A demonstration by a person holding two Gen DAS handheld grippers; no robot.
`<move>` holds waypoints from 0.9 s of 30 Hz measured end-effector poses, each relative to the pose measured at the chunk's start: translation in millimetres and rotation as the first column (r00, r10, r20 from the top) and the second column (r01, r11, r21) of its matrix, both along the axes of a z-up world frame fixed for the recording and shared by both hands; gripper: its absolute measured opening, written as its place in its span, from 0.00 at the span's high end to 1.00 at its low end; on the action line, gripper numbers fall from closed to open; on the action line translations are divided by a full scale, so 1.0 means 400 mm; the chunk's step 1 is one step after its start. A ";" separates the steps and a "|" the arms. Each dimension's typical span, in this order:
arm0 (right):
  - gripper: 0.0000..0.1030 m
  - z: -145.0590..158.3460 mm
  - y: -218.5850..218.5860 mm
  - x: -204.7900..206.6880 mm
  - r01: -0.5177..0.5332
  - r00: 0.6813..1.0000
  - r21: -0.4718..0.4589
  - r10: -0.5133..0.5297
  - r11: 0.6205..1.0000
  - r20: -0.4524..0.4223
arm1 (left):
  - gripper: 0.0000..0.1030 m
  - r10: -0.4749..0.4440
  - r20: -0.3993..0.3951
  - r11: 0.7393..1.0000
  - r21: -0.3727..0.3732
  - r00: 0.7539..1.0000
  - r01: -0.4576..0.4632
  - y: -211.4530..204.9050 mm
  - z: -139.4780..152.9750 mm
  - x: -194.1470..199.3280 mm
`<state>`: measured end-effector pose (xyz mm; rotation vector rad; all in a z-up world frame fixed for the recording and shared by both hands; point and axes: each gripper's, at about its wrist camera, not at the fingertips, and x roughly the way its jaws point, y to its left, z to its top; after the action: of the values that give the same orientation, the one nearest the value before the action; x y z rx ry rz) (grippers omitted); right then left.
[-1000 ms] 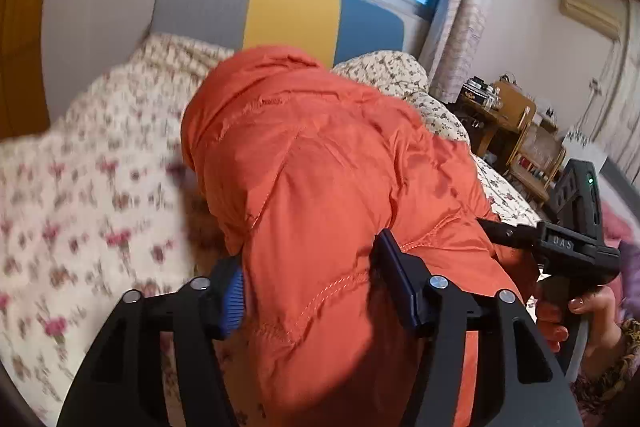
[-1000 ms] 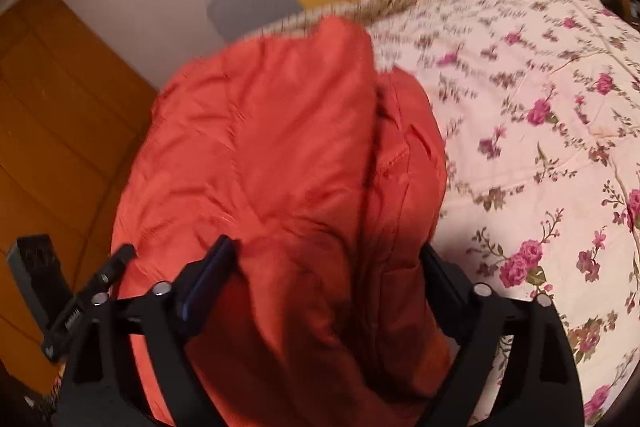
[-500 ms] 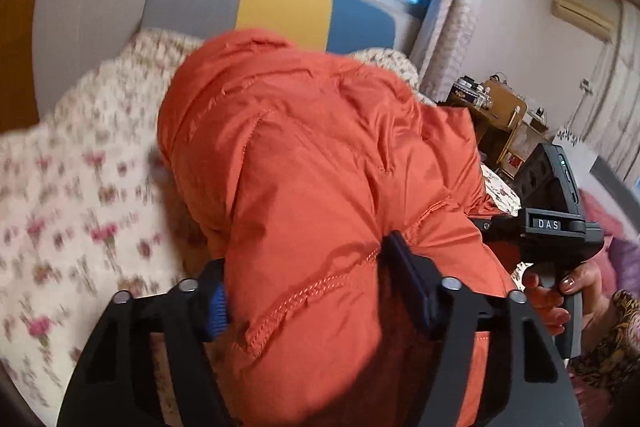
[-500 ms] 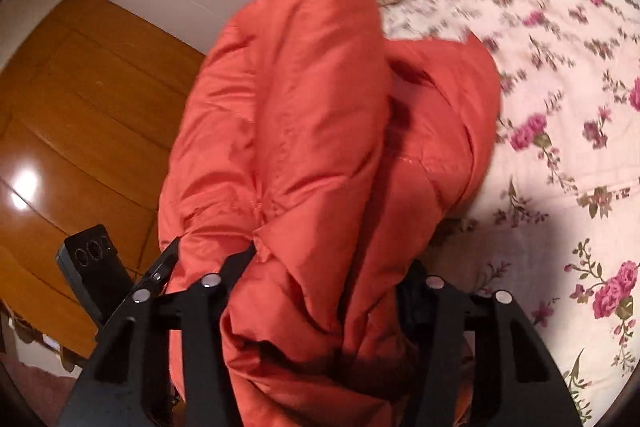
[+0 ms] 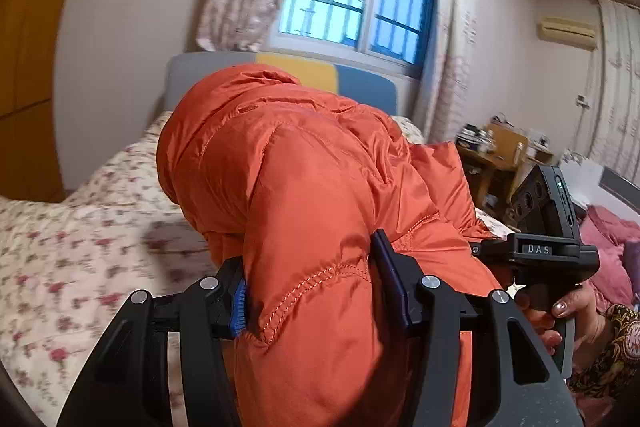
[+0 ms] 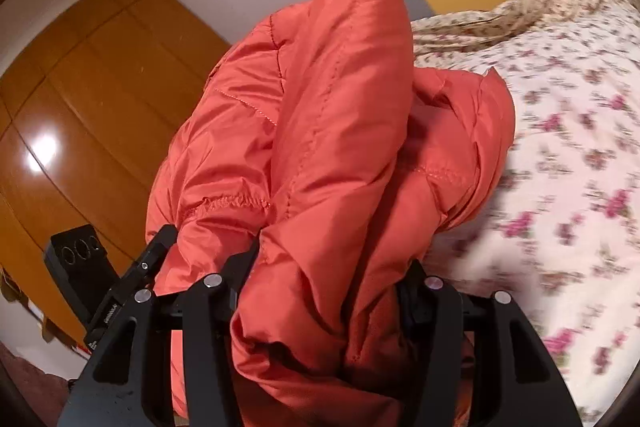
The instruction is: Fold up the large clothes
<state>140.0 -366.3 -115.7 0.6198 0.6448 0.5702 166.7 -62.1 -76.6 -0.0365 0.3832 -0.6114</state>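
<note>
A puffy orange jacket [image 5: 304,187] is bunched up and held off the flowered bedspread [image 5: 80,247]. My left gripper [image 5: 312,287] is shut on a thick fold of it near a stitched hem. In the right wrist view the same jacket [image 6: 320,147] rises in a tall fold, and my right gripper [image 6: 328,287] is shut on its lower bunch. The right gripper's body also shows in the left wrist view [image 5: 552,251], held by a hand beside the jacket. The left gripper's body shows in the right wrist view [image 6: 100,287] at the lower left.
The bed's flowered quilt [image 6: 560,167] spreads right of the jacket. A grey, yellow and blue headboard [image 5: 296,71] stands under a window [image 5: 360,7]. A wooden wardrobe [image 6: 80,107] is at the left. A cluttered wooden desk [image 5: 496,155] and pink bedding [image 5: 608,239] are at the right.
Both grippers have lifted and tilted up with the jacket; it has risen off the bed and bunched into a taller fold. The right gripper's jaws have closed in tighter on the fabric.
</note>
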 end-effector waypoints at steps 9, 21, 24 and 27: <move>0.48 -0.033 0.273 0.127 -0.075 0.997 -0.110 0.073 0.991 -0.029 | 0.48 0.167 -0.053 0.986 0.002 0.985 -0.167 0.247 -0.057 0.025; 0.19 -0.106 0.260 0.127 0.078 0.993 -0.246 -0.098 0.966 -0.073 | 0.13 0.235 -0.197 0.968 -0.042 0.952 -0.247 0.379 -0.176 -0.012; 0.15 -0.091 0.201 0.097 0.146 0.981 -0.226 -0.170 0.963 -0.090 | 0.11 0.249 -0.211 0.964 -0.044 0.945 -0.264 0.383 -0.155 -0.030; 0.15 -0.039 0.164 0.061 0.243 0.962 -0.260 -0.266 0.935 -0.059 | 0.06 0.331 -0.219 0.938 -0.030 0.918 -0.346 0.400 -0.118 -0.043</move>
<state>164.3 -300.5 -131.4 0.4836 0.6992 0.2123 149.3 97.9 -123.7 -0.2307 0.5480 -0.2757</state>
